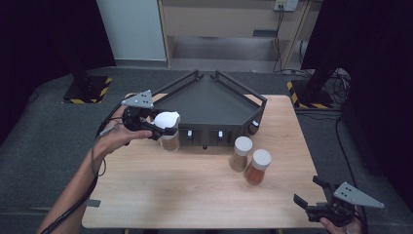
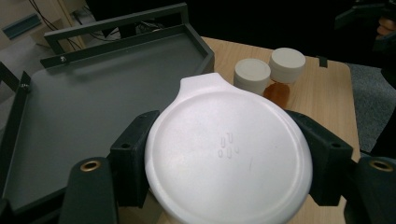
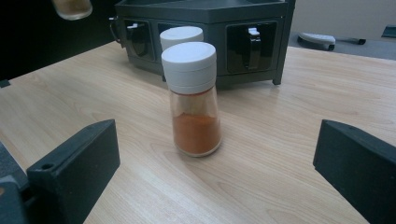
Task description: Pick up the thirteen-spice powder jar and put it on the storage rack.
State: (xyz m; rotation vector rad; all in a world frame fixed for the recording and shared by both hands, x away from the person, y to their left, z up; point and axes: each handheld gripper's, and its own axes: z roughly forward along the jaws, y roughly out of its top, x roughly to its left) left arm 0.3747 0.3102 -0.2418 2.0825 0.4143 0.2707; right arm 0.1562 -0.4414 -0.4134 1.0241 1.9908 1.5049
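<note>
At a pale wooden table (image 1: 195, 190), the person's left gripper (image 1: 163, 127) held a clear glass spice jar with a white flip-top lid (image 1: 168, 130), its two black jaws clamped on either side of the lid. The jar hung clear of the tabletop, just in front of the near left corner of a dark grey, wedge-shaped metal rack with raised rails (image 1: 214, 105), which stood at the far middle of the table. In the left gripper view the round white lid sat squarely between the jaws, with the rack's flat grey deck beyond it to the left.

Two more white-capped glass spice jars stood upright and close together on the table to the right of the held jar, near the rack's front: one with tan powder (image 1: 240, 153) and, just beside it and nearer, one with orange-red powder (image 1: 257, 166).

The right gripper (image 1: 311, 192) rested at the near right corner of the table, its jaws spread wide with nothing between them, facing the orange-red jar across bare wood.
</note>
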